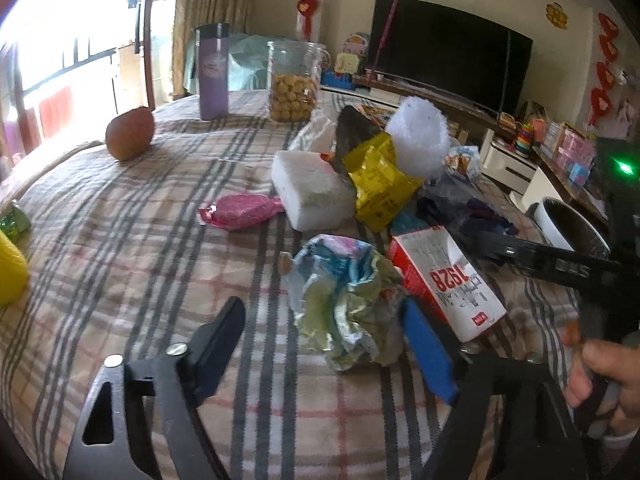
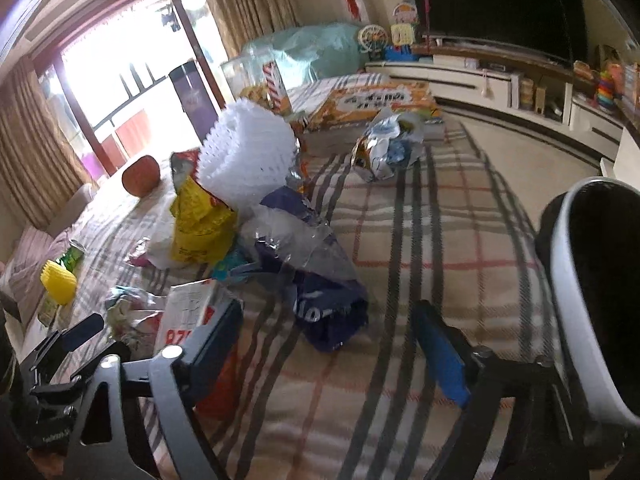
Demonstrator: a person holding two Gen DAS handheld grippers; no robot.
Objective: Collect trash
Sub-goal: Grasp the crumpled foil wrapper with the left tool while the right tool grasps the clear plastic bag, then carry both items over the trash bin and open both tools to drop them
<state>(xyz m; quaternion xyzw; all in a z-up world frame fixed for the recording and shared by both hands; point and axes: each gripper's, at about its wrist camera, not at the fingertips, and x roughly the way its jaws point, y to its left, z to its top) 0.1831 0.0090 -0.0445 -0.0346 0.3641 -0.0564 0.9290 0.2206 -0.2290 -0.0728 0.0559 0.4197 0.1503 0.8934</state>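
Trash point(image 1: 348, 300) on plaid tablecloth point(image 1: 140, 240), living room.

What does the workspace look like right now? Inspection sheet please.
Surface: plaid tablecloth covering the table.
Job's things: crumpled pastel wrapper, red-and-white carton, yellow snack bag, pink packet, white foam block, white foam net, blue plastic bag; white bin at the table's right edge.
Clutter: cookie jar, purple tumbler, round fruit.
Tongs: left tongs open, the wrapper between them; right tongs open, empty.
Cables: nothing seen.
Surroundings: television, window.
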